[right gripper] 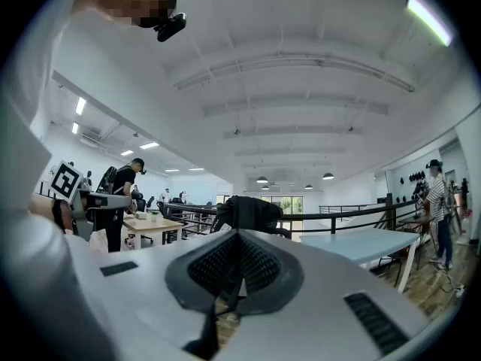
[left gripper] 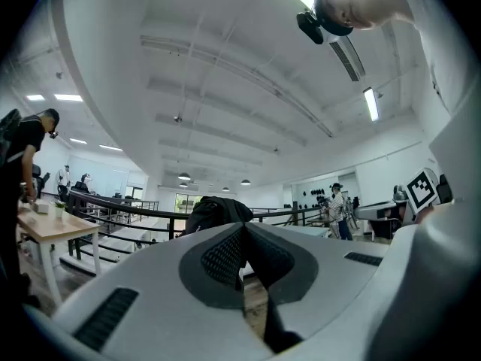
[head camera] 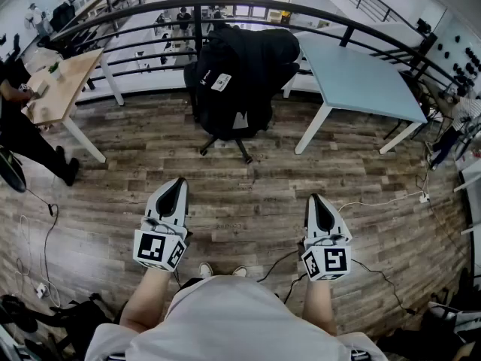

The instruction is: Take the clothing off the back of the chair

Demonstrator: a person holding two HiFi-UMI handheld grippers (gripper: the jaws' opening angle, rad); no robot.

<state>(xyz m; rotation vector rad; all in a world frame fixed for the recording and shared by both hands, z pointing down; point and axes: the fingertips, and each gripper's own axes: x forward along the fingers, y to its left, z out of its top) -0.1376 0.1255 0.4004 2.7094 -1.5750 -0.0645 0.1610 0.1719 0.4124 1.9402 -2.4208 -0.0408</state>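
Standing well back from chair [head camera: 229, 132]; left claw [head camera: 176, 182] and right claw [head camera: 316, 199] both closed, empty. Step nearer, open them, pinch jacket [head camera: 240, 62] at top, lift clear.

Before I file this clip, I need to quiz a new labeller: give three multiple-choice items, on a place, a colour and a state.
1. Where does the chair stand? A) between the wooden table and the pale blue table B) under the wooden table C) behind the person
2. What colour is the clothing on its back? A) red B) black C) white
3. The left gripper: how do its jaws stand? A) shut on the clothing B) wide apart C) shut, empty
Answers: 1 A, a table shows on each side of it; 2 B, the draped cloth is black; 3 C, its own view shows them meeting with nothing between.
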